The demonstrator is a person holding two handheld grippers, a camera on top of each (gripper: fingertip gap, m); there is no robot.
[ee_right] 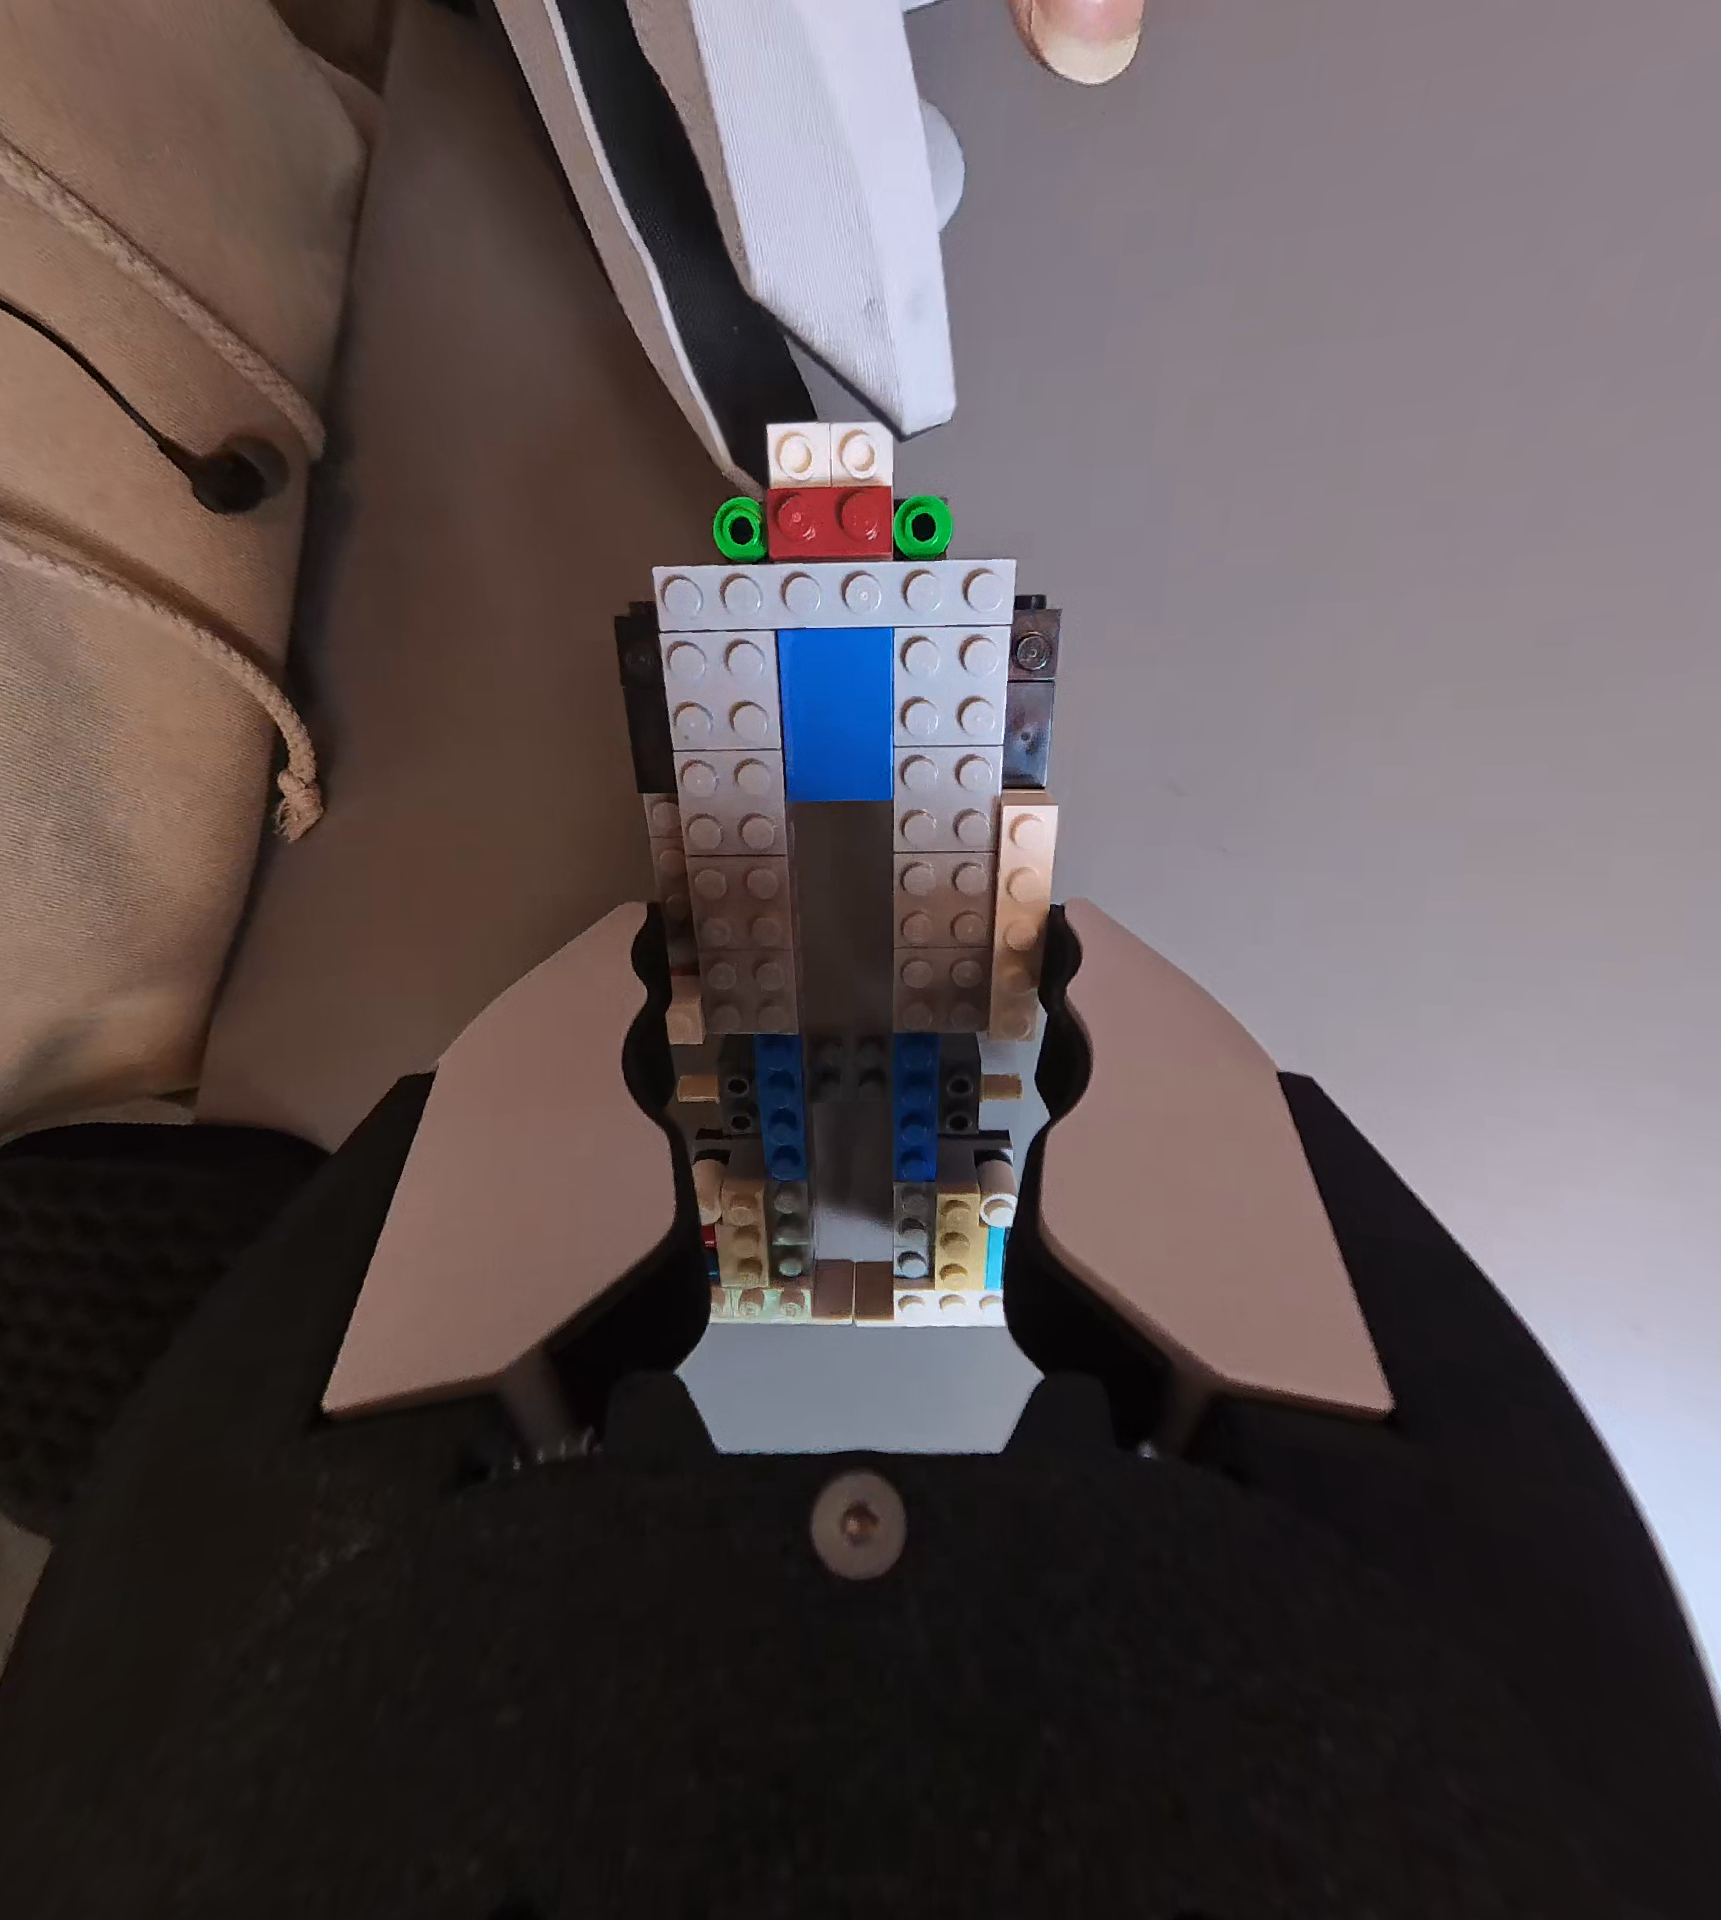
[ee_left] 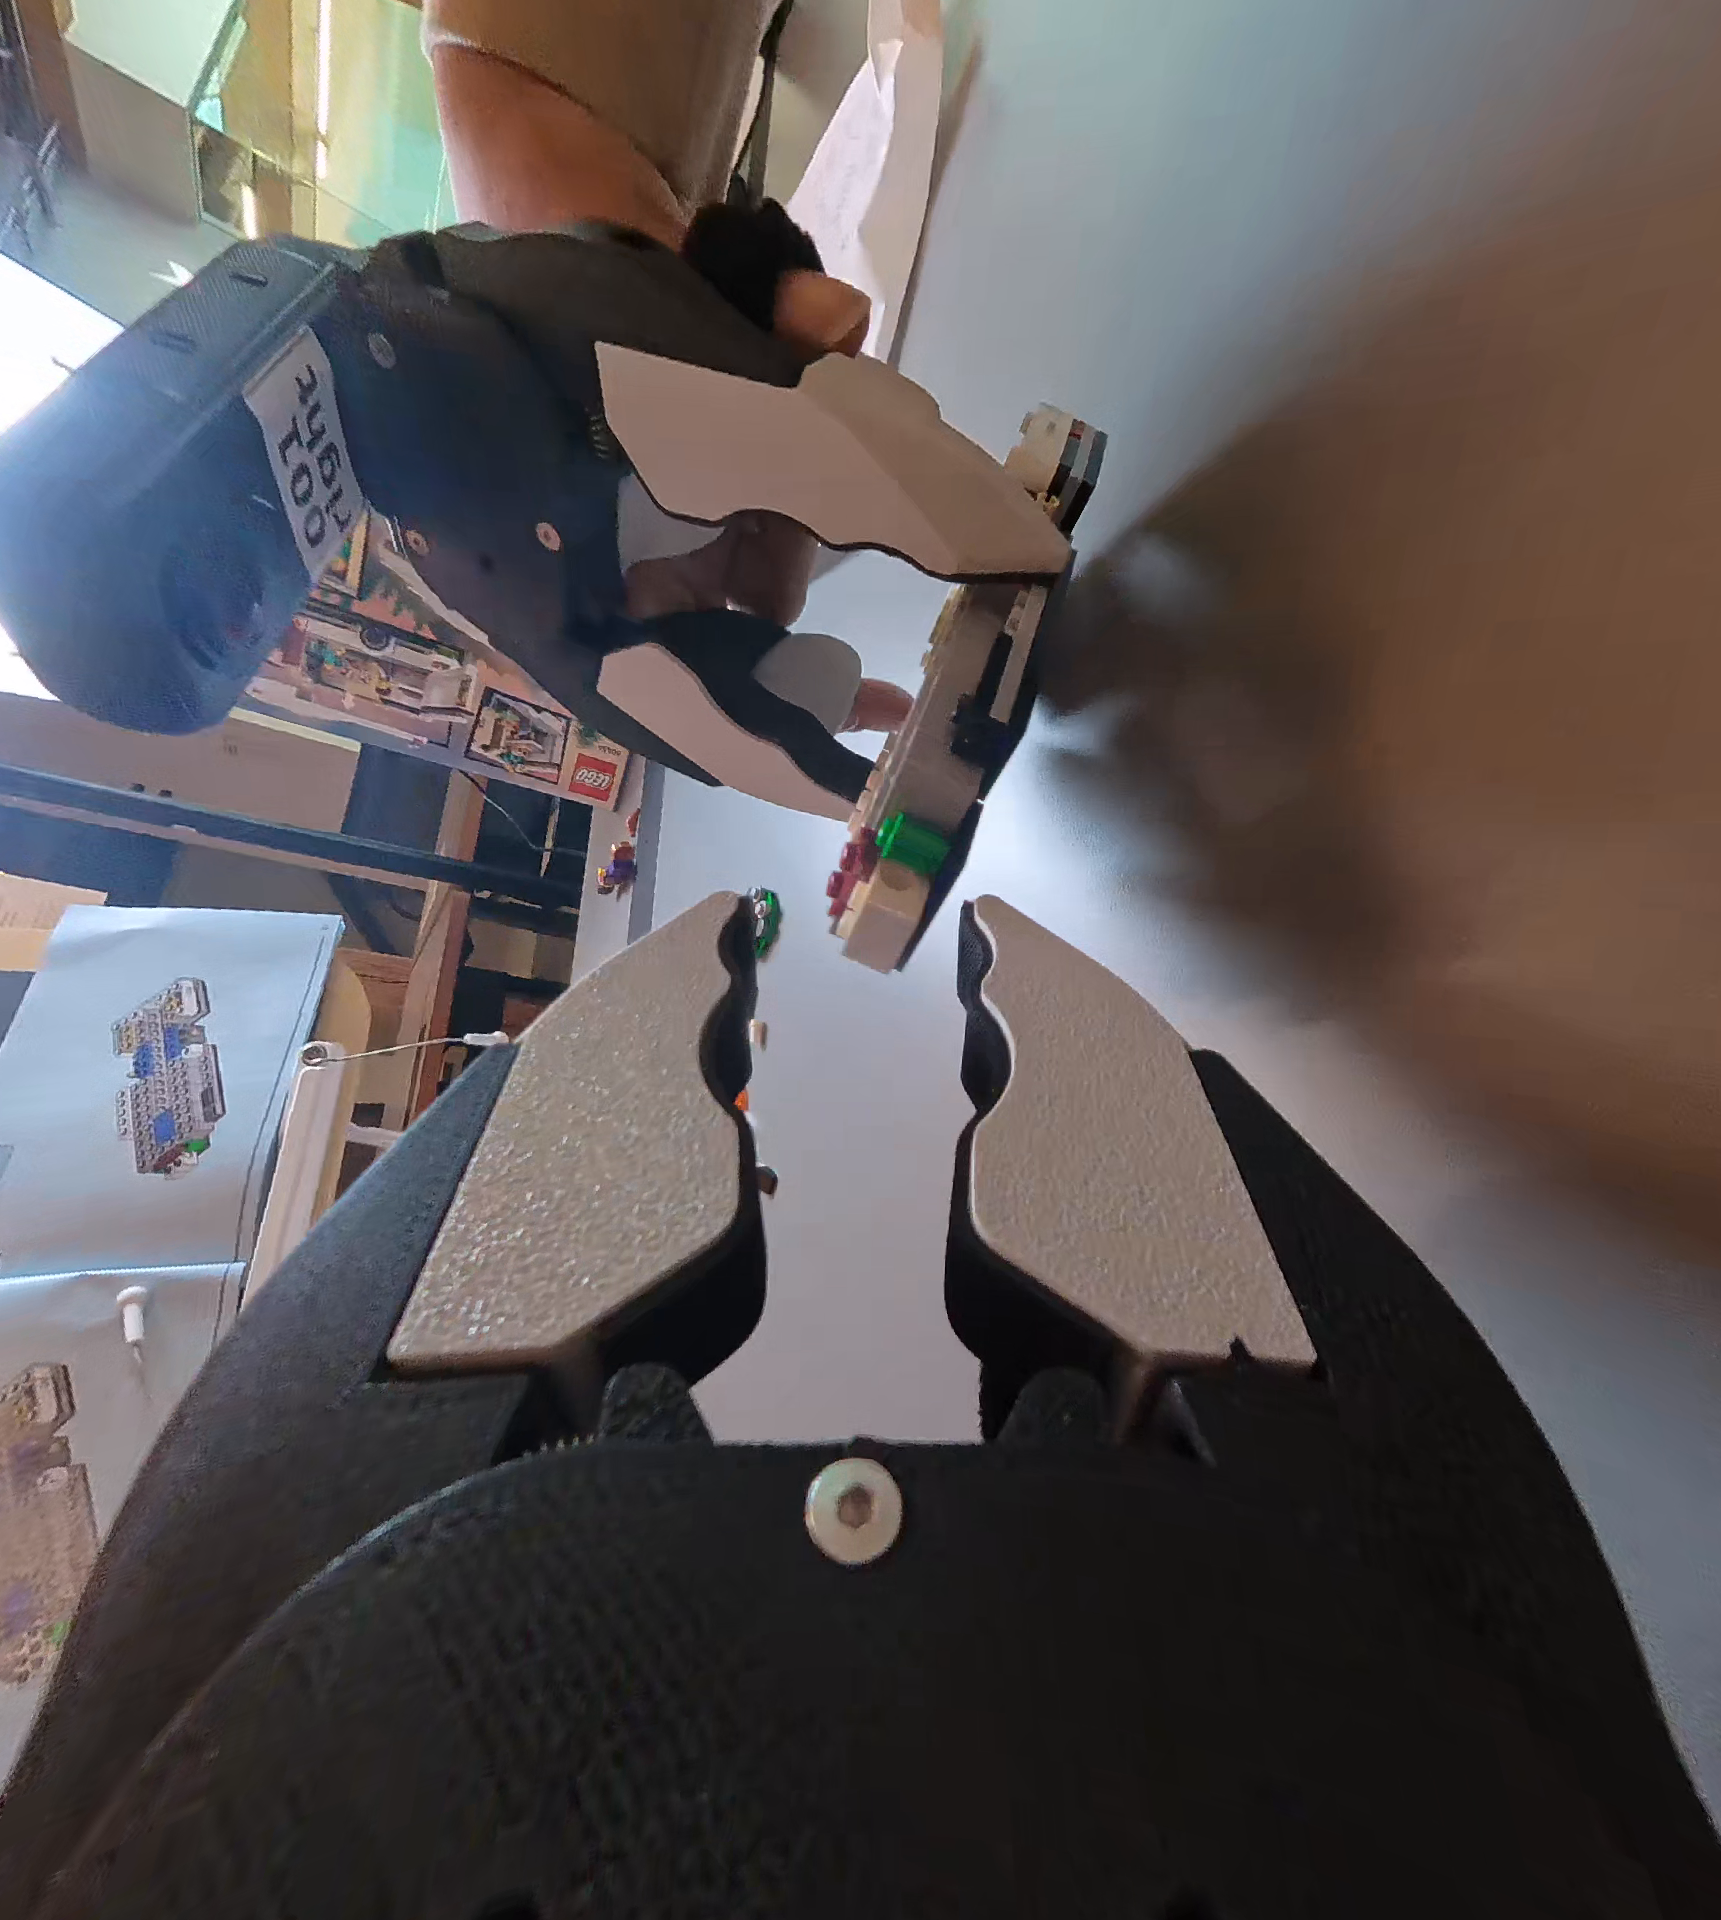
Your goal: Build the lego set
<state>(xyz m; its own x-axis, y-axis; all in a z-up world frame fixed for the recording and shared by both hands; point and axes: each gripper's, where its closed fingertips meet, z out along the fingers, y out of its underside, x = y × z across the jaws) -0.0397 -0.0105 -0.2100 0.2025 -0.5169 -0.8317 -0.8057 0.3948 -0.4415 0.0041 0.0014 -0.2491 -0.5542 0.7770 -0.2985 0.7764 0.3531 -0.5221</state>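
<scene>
Right gripper (ee_right: 851, 966) pinches grey brick model (ee_right: 840, 831) by its sides, left gripper (ee_left: 861, 935) spread empty just short of its red-green tip: a knock there could twist it loose.

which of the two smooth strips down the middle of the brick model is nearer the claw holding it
The grey smooth strip: it runs down between the right claw fingers, while the blue smooth strip sits beyond it, toward the red brick end of the brick model.
</scene>
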